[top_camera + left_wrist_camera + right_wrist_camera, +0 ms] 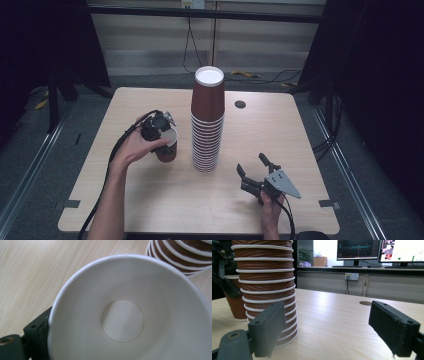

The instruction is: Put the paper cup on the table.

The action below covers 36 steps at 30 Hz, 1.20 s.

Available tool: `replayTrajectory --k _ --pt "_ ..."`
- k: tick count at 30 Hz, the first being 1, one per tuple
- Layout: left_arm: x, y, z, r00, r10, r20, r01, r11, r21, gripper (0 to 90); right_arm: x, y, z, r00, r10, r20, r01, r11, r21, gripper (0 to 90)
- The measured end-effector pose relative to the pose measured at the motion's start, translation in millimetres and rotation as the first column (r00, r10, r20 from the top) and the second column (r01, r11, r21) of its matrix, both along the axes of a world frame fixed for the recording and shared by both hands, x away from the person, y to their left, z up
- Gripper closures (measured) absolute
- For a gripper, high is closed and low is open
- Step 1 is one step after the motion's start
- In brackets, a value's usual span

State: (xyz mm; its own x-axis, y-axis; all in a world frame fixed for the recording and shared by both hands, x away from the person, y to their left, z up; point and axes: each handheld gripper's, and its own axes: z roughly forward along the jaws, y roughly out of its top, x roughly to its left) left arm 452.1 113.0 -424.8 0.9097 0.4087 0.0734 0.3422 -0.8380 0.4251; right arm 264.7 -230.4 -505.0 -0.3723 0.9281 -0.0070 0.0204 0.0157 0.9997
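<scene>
My left jaws [167, 134] are clamped on the rim of a single brown cup [167, 148], upright on the desk [150, 195] left of middle, just beside the tall cup stack [207, 125], well clear of every edge. My right jaws [253, 167] hover wide apart and empty near the front right corner, facing the stack's base. To do it well, I'd settle the cup flat, then let go straight off the rim without tipping it or nudging the stack.

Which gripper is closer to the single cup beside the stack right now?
Left. The left gripper is on the single cup, one jaw at its rim. The right gripper sits open, across the cup stack from it.
</scene>
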Motion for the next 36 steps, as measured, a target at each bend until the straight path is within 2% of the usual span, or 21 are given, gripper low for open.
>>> replayTrajectory --k 6,8,9,11,12,13,14,16,18,19,22,23,25,26,27,28,30,31,32,35,36 --pt "-0.3 3.2 -5.4 0.9999 0.011 -0.001 -0.011 0.9997 -0.020 4.6 0.0 0.0 0.0 1.0000 0.000 0.000 0.000 1.0000 0.000 13.4" --pt "-0.8 7.0 -7.4 1.0000 0.010 -0.002 -0.010 0.9993 -0.037 4.9 0.2 0.0 0.0 1.0000 0.001 0.001 -0.001 1.0000 0.001 13.4" --pt "-2.4 10.6 -10.1 0.9998 0.020 0.000 -0.020 0.9981 -0.058 4.9 0.0 0.0 0.0 1.0000 0.000 0.000 0.000 1.0000 0.000 13.4" --pt "-1.7 13.2 -11.7 0.9999 0.008 -0.010 -0.008 0.9982 -0.059 5.2 0.1 0.0 0.0 1.0000 0.000 0.000 0.000 1.0000 -0.001 13.4" --pt "-2.6 14.4 -14.0 0.9996 0.022 -0.018 -0.024 0.9969 -0.075 5.9 0.0 0.0 0.0 1.0000 0.000 -0.001 0.000 1.0000 0.000 13.4" --pt "-1.8 16.1 -14.3 0.9998 0.009 -0.017 -0.010 0.9979 -0.064 5.8 0.0 0.0 0.0 1.0000 0.000 0.000 0.000 1.0000 0.000 13.4" --pt "-3.0 16.9 -16.6 0.9995 0.027 -0.018 -0.028 0.9960 -0.084 5.3 0.0 0.0 0.0 1.0000 0.000 -0.001 0.000 1.0000 0.000 13.4" --pt "-2.2 21.8 -18.0 0.9998 0.008 -0.019 -0.010 0.9970 -0.077 5.6 0.1 0.0 0.0 1.0000 0.000 0.001 0.000 1.0000 -0.001 13.4" --pt "-5.1 23.8 -21.7 0.9997 0.023 -0.010 -0.023 0.9952 -0.095 7.1 0.0 0.0 0.0 1.0000 0.000 0.000 0.000 1.0000 0.000 13.4" --pt "-5.6 25.3 -23.3 0.9999 0.015 -0.003 -0.015 0.9963 -0.085 8.8 0.1 0.0 0.0 1.0000 0.000 0.001 0.000 1.0000 -0.001 13.4" --pt "-7.9 29.7 -28.1 0.9997 0.009 -0.021 -0.011 0.9945 -0.104 16.3 0.0 0.0 0.0 1.0000 0.000 0.000 0.000 1.0000 -0.001 13.4" --pt "-9.2 30.3 -30.2 0.9996 0.016 -0.021 -0.019 0.9935 -0.113 15.8 0.0 0.0 0.0 1.0000 0.000 0.000 0.000 1.0000 -0.001 13.4" --pt "-8.3 33.2 -32.1 0.9998 -0.006 -0.020 0.004 0.9951 -0.099 15.8 0.0 0.0 0.0 1.0000 0.000 0.000 0.000 1.0000 0.000 13.4" --pt "-10.1 33.4 -34.5 0.9990 0.030 -0.034 -0.034 0.9907 -0.132 15.8 0.1 0.0 0.0 1.0000 0.000 0.000 0.000 1.0000 -0.001 13.4" --pt "-9.5 35.7 -33.9 0.9991 0.022 -0.035 -0.027 0.9922 -0.121 15.8 0.0 0.0 0.0 1.0000 0.000 -0.001 0.000 1.0000 0.000 13.4" --pt "-10.6 36.7 -34.9 0.9987 0.038 -0.033 -0.043 0.9878 -0.150 15.8 0.0 0.0 0.0 1.0000 0.000 -0.001 0.000 1.0000 0.000 13.4" --pt "-11.1 40.4 -33.8 0.9991 0.024 -0.035 -0.030 0.9870 -0.158 15.8 0.0 0.1 0.0 1.0000 0.000 -0.001 0.000 1.0000 0.000 13.4" --pt "-13.5 40.7 -34.5 0.9981 0.048 -0.039 -0.054 0.9820 -0.181 15.8 0.0 0.0 0.0 1.0000 0.000 -0.001 0.000 1.0000 0.000 13.4" --pt "-12.8 43.1 -33.3 0.9992 0.028 -0.029 -0.032 0.9859 -0.164 15.8 0.0 0.0 0.0 1.0000 0.000 -0.001 0.000 1.0000 0.000 13.4" --pt "-17.3 46.9 -33.4 0.9977 0.058 -0.036 -0.063 0.9804 -0.187 15.8 0.1 0.0 0.0 1.0000 0.000 0.000 0.000 1.0000 -0.001 13.4" --pt "-17.7 48.9 -32.8 0.9986 0.049 -0.021 -0.052 0.9831 -0.175 15.8 0.0 0.1 0.0 1.0000 0.000 -0.001 0.000 1.0000 0.001 13.4"
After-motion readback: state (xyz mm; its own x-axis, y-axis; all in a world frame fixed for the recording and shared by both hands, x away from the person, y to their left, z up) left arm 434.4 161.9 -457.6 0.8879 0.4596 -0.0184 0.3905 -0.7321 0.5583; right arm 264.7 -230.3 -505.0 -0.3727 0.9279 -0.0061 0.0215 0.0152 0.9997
